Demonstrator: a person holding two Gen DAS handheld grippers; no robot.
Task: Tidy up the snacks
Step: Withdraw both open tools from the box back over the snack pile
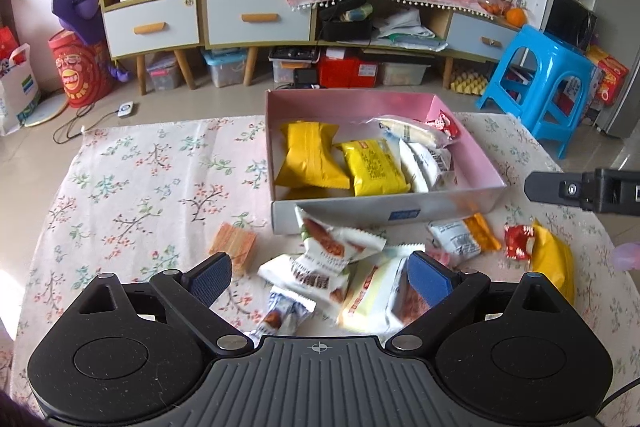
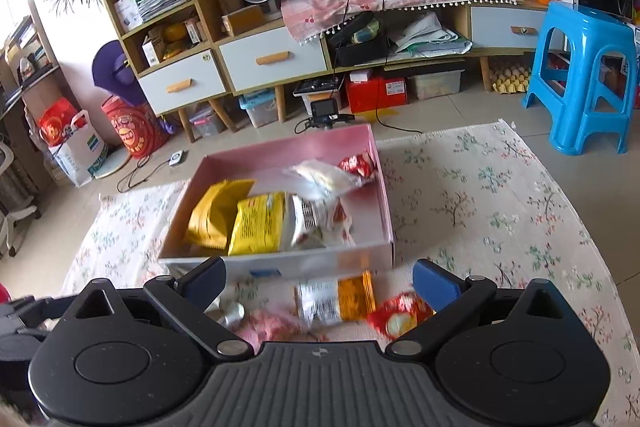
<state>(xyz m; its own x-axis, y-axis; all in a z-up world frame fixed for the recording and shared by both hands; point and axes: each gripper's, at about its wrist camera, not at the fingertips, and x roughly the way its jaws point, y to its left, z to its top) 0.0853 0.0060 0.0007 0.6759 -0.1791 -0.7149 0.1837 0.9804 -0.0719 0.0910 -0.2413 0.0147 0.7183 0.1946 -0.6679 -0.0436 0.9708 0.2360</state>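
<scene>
A: How far are we getting with the snacks?

B: Several packets are already lying inside the pink box (image 1: 468, 151). A loose pile (image 1: 340, 267) is still waiting just in front of it.

A: And our grippers?

B: The left gripper (image 1: 320, 275) and right gripper (image 2: 320, 281) are both hovering with jaws apart, holding nothing.

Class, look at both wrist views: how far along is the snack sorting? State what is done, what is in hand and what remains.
Done: several packets, including two yellow packets, already lie in the pink box. In hand: nothing; the left tongs and right tongs both stand open and empty. Left: loose snacks on the floral cloth before the box, such as the white packets, an orange wafer and a red candy.
</scene>
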